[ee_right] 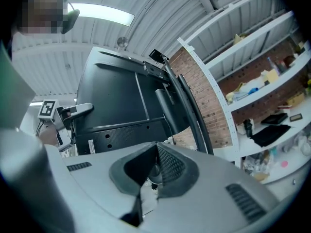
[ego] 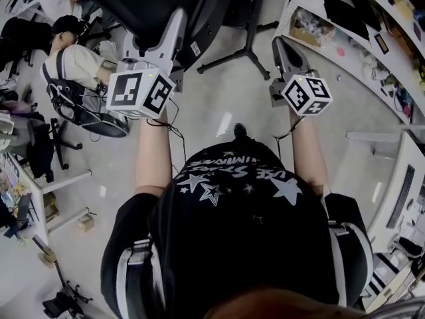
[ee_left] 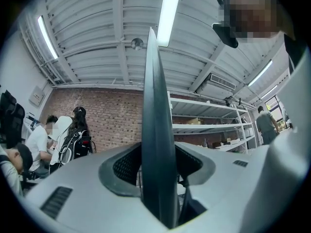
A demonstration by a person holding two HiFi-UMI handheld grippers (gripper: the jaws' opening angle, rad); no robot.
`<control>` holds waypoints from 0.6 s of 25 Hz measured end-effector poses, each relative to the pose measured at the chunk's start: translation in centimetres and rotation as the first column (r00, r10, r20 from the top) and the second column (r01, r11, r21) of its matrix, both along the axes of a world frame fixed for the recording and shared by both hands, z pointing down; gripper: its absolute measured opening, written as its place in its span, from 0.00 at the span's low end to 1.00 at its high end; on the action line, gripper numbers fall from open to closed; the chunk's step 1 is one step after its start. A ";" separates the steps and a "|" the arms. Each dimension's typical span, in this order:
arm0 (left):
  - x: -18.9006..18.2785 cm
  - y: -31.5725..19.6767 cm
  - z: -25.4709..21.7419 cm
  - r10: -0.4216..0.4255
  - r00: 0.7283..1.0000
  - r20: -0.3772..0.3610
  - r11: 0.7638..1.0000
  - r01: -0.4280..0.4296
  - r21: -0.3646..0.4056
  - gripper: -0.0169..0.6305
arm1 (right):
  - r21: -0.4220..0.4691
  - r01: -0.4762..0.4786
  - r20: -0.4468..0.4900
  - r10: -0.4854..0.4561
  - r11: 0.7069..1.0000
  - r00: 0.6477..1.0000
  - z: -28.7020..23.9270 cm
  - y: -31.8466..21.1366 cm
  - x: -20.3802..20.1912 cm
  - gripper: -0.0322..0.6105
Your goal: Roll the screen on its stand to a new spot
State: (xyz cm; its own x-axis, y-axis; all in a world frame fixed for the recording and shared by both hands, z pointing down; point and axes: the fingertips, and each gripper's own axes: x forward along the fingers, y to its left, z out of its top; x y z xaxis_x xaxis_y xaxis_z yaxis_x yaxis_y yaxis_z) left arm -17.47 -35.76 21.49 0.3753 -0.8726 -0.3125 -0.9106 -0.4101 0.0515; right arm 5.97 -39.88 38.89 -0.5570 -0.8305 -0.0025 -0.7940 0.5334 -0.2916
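My left gripper (ego: pixel 176 18) has its fingers pinching the side edge of the screen (ee_left: pixel 156 130), which stands on its stand (ego: pixel 248 45) on the floor just ahead of me. My right gripper (ego: pixel 281 45) hangs free beside it, fingers pressed together on nothing. I judge the hold made and the rolling at hand: next comes a slow, level push, with the right braced against the back panel.

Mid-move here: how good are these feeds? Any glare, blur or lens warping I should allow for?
Left gripper view: the white ceiling strip light blows out, and the black flat screen's edge looms close and soft. Right gripper view: another strip light glares top left, the white shelves bow with the wide lens. Head view: sharp, a pale light reflection on the grey floor.
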 end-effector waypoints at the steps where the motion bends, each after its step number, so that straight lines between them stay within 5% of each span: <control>1: -0.2 0.6 0.1 0.003 1.000 -0.001 1.000 -0.003 0.002 0.37 | -0.002 -0.006 0.001 0.006 1.000 1.000 0.0 0.5 0.0 0.06; 15: -3.4 9.2 0.2 0.011 1.000 -0.009 1.000 -0.011 -0.004 0.37 | 0.026 -0.029 -0.013 0.029 0.999 0.999 -1.1 9.7 -3.8 0.06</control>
